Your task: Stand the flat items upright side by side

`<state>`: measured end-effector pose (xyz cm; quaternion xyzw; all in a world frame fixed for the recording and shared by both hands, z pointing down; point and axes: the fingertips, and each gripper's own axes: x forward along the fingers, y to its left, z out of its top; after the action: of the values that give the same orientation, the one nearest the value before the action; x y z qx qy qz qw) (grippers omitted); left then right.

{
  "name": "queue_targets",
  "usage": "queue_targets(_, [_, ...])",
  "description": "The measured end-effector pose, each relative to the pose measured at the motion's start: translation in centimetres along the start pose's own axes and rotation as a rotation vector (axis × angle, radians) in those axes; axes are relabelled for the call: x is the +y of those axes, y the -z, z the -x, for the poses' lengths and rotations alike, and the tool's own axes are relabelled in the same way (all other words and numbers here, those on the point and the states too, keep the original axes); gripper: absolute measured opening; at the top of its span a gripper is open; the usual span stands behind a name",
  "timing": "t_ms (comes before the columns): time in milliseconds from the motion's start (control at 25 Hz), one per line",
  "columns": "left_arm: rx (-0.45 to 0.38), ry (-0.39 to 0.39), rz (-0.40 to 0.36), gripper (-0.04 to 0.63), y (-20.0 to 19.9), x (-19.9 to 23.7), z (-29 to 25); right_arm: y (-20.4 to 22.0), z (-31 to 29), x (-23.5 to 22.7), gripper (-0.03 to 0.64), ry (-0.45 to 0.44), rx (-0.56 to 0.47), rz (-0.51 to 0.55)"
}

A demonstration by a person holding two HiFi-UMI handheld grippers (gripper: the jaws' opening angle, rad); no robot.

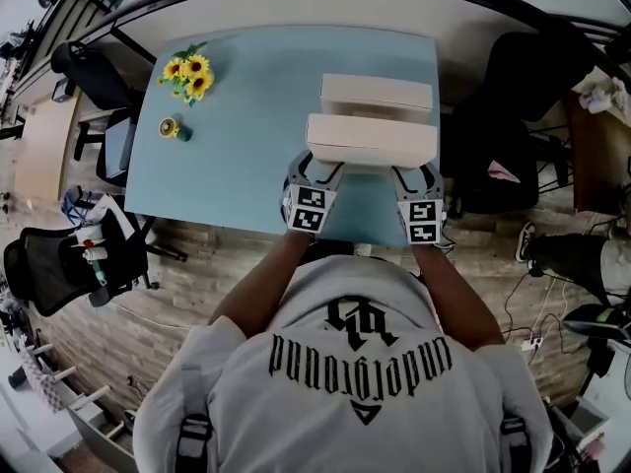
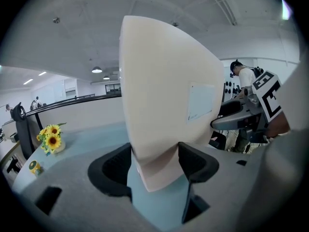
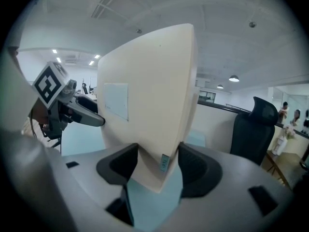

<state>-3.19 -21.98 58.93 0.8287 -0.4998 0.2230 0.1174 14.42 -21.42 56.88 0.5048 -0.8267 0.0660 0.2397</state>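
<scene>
Two flat cream boxes stand on edge, one behind the other, on the light-blue table (image 1: 246,156). The near box (image 1: 371,143) is at the table's front edge and the far box (image 1: 377,95) stands parallel just behind it. My left gripper (image 1: 317,172) is shut on the near box's left lower end, and my right gripper (image 1: 415,177) is shut on its right lower end. In the left gripper view the box (image 2: 164,91) fills the gap of the gripper (image 2: 154,158), pads on both faces. The right gripper view shows the same box (image 3: 149,100) in the gripper (image 3: 157,161).
A small bunch of sunflowers (image 1: 189,74) and a little yellow-green round item (image 1: 172,127) sit at the table's far left. Black office chairs stand to the right (image 1: 532,77) and left (image 1: 99,77) of the table. The person's body is close against the front edge.
</scene>
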Motion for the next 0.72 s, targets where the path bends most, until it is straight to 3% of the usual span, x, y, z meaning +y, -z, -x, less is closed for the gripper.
queue_targets(720, [0.088, 0.019, -0.007, 0.313, 2.4, 1.5, -6.0, 3.0, -5.6, -2.0, 0.258, -0.002, 0.073, -0.018])
